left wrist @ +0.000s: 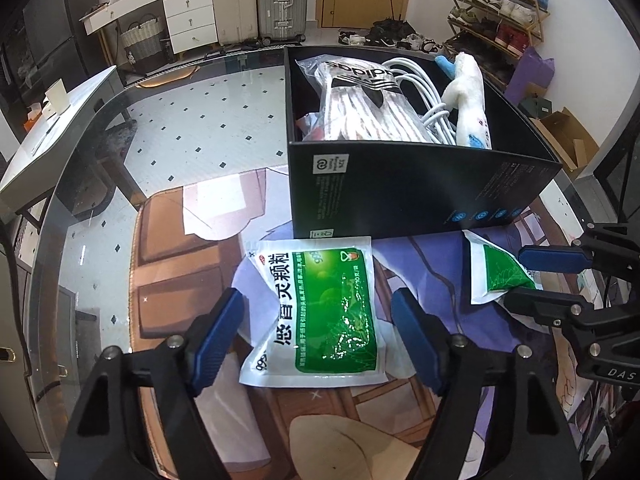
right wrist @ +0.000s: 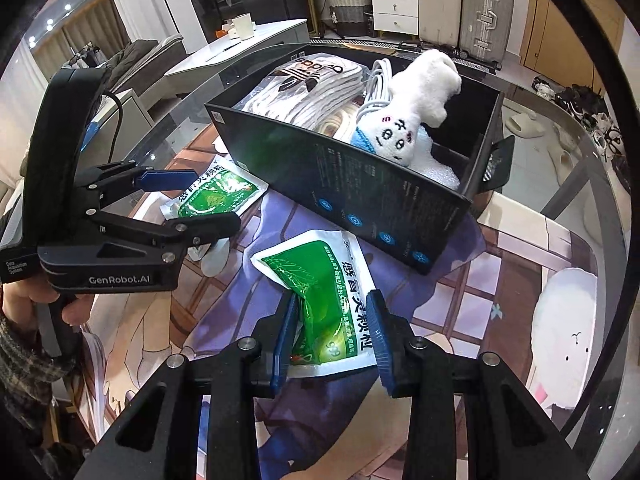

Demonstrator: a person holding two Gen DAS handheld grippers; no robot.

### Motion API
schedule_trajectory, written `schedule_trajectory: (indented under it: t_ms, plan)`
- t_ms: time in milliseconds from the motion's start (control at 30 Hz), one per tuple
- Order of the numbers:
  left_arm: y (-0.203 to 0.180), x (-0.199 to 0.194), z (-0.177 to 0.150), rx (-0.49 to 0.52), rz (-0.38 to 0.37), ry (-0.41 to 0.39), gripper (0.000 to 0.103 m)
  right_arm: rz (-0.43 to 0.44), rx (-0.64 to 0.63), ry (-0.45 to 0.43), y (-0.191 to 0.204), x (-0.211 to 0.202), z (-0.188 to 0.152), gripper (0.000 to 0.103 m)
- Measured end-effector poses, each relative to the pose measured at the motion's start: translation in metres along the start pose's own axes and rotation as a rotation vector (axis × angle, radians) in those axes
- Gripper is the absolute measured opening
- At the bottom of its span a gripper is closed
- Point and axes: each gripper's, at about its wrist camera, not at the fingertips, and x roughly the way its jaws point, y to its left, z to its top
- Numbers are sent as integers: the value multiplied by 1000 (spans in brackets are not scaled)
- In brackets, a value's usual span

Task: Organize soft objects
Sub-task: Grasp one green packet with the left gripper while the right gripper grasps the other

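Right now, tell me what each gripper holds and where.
Right gripper: green sachet, pinched at its crumpled near end. Left gripper: nothing; fingers straddle another sachet.

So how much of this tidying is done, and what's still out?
Done: the socks, cable and plush toy lie in the black box. In hand: the right gripper is pinching one green sachet. Left: the other sachet lies flat on the mat between the left gripper's open fingers.

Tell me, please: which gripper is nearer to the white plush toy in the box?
Right. The right gripper is nearer the end where the plush toy lies; the left gripper is toward the far end.
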Motion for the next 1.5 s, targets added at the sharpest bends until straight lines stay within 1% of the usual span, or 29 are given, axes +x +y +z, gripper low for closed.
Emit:
schedule_trajectory:
  t_ms: [167, 333, 500, 600, 667, 767, 833, 900, 1000, 1133, 1167, 1233, 1267, 1300, 1500]
  plan:
    - [-3, 1, -1, 22, 34, -8, 68, 4, 15, -4, -7, 0, -4, 35]
    - [-5, -1, -1, 24, 34, -20, 51, 5, 17, -7, -9, 0, -5, 35]
    - [-9, -3, -2, 28, 31, -23, 43, 6, 20, -11, -14, -5, -9, 35]
    - [-11, -4, -3, 38, 17, -22, 38, 5, 24, -16, -16, -9, -11, 33]
    - [-13, -6, -4, 49, -2, -18, 37, 4, 28, -23, -18, -12, -11, 31]
    - [-19, -9, -8, 44, -17, -20, 35, 9, 31, -34, -18, -18, -12, 22]
    - [-21, -11, -11, 35, -33, -18, 33, 9, 29, -37, -18, -21, -12, 22]
    - [-22, -14, -13, 30, -61, -21, 33, 15, 28, -35, -17, -23, -12, 14]
    - [-28, -15, -16, 40, -54, -24, 32, 12, 36, -30, -19, -22, -13, 12]
    - [-33, -18, -22, 47, -54, -24, 31, -5, 13, -24, -13, -20, -13, 13]
    - [-33, -18, -22, 47, -53, -25, 31, -11, 1, -28, -10, -21, -14, 13]
    - [-35, -18, -24, 46, -52, -26, 31, -14, -18, -34, -5, -22, -15, 26]
    - [-35, -18, -24, 46, -51, -26, 31, -18, -21, -36, -2, -23, -16, 42]
    - [-35, -18, -25, 45, -52, -26, 31, -30, -29, -41, -3, -22, -14, 50]
    - [-34, -19, -25, 43, -52, -29, 31, -59, -35, -23, -8, -15, -11, 51]
